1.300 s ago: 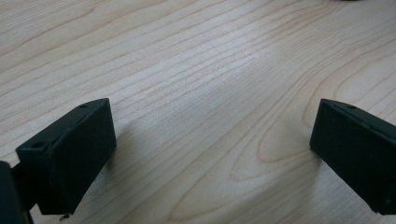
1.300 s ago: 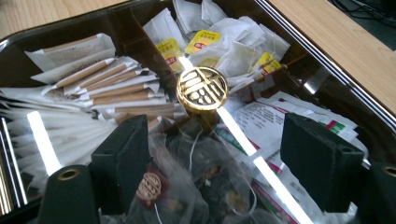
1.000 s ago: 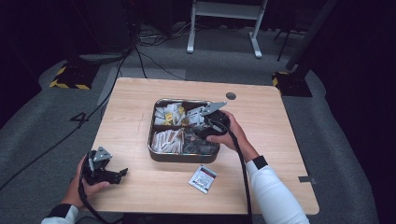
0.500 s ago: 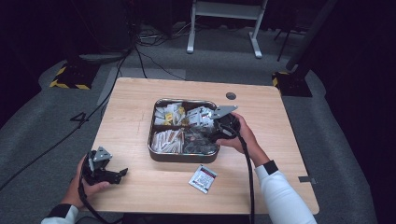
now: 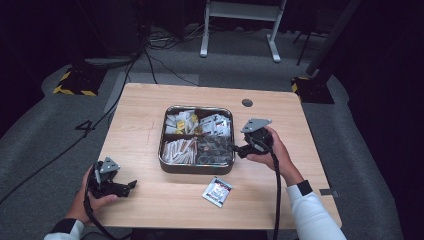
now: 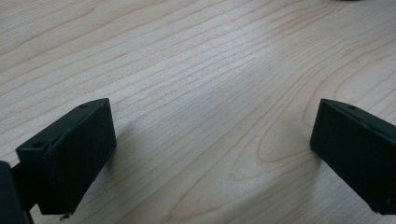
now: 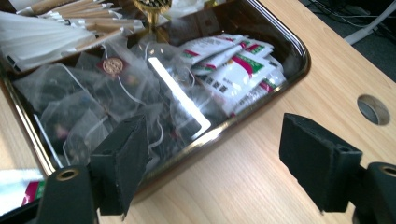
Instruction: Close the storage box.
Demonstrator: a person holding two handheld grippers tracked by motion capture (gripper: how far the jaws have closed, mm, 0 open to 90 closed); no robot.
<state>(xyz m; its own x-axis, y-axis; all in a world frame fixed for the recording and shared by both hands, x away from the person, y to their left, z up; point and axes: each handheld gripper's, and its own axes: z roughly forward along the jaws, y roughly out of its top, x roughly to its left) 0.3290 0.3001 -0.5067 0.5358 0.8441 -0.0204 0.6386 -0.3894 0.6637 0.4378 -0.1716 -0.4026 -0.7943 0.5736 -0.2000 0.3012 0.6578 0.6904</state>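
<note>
Dark room, grey carpet, wooden table, metal tray.

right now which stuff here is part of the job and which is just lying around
In the job:
- right tongs, open at the tray's edge
- metal tray
- clear tea bags
- loose sachet on the table

Lying about:
- left tongs, open, resting
- table hole

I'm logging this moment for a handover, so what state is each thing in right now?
Left gripper: open, empty, low over bare table.
Right gripper: open, empty, at the tray's right edge.
Tray: flat on the table, no lid, four compartments all filled.
Clear bags: piled loose in the tray's near right compartment.
Red and white packet: flat on the table, outside the tray, looks sealed.
</note>
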